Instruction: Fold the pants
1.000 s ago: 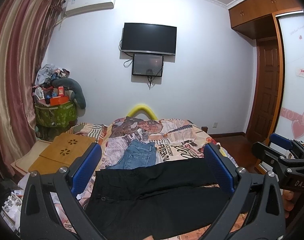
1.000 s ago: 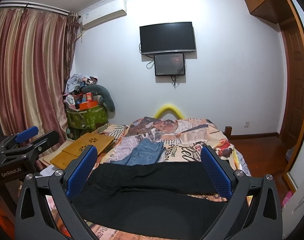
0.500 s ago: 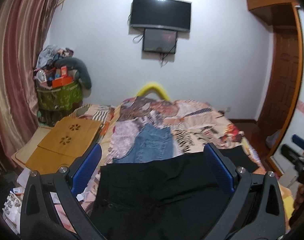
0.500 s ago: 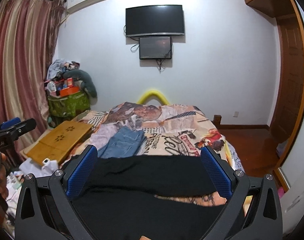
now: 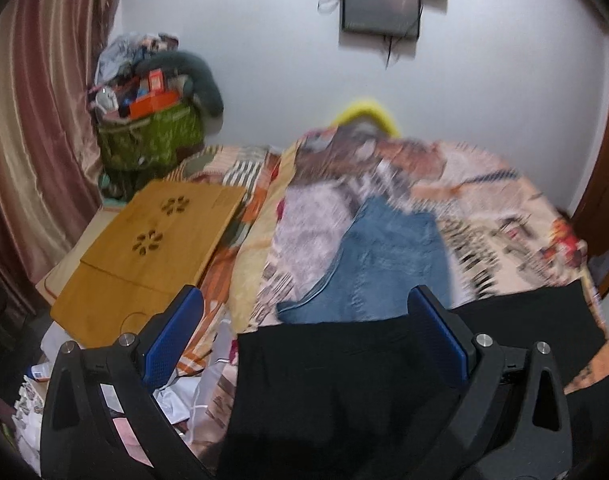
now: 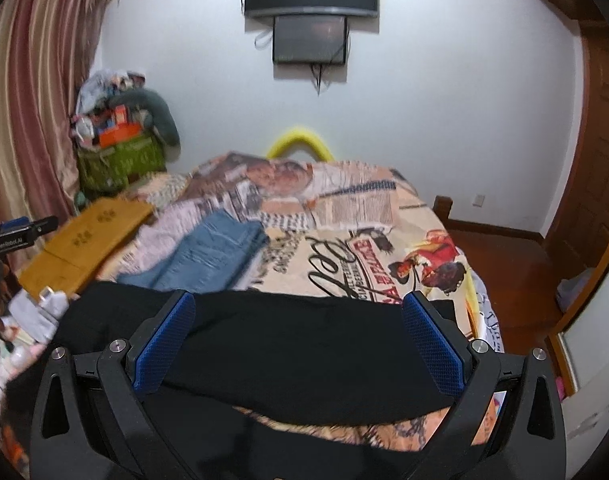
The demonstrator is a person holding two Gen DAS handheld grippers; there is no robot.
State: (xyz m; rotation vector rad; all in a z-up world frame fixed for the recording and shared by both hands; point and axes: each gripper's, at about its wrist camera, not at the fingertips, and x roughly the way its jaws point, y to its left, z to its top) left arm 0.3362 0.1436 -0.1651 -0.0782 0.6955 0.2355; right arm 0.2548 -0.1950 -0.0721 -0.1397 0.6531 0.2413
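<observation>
I have both grippers over the near end of the bed [image 6: 384, 216], each with its 2 blue-padded fingers spread wide and nothing between them. The left gripper [image 5: 304, 340] looks down on the black pants [image 5: 336, 384], which lie flat across the bed's near edge; their dark cloth fills the gap between my left fingers [image 5: 172, 340] and runs on past the right-hand finger toward the far side of the bed. In the right wrist view, the right gripper [image 6: 298, 344] hangs over the same pants [image 6: 288, 352], the cloth spanning from beyond one finger [image 6: 164, 344] to just past the other, with a strip of printed bedcover showing below it. Ahead of both sets of fingers, touching the pants' far edge, sits a folded pair of blue jeans [image 5: 384, 264]. Off to the left of my left fingers, a wooden board [image 5: 144, 248] rests beside the bed. The left wrist view is blurred.
</observation>
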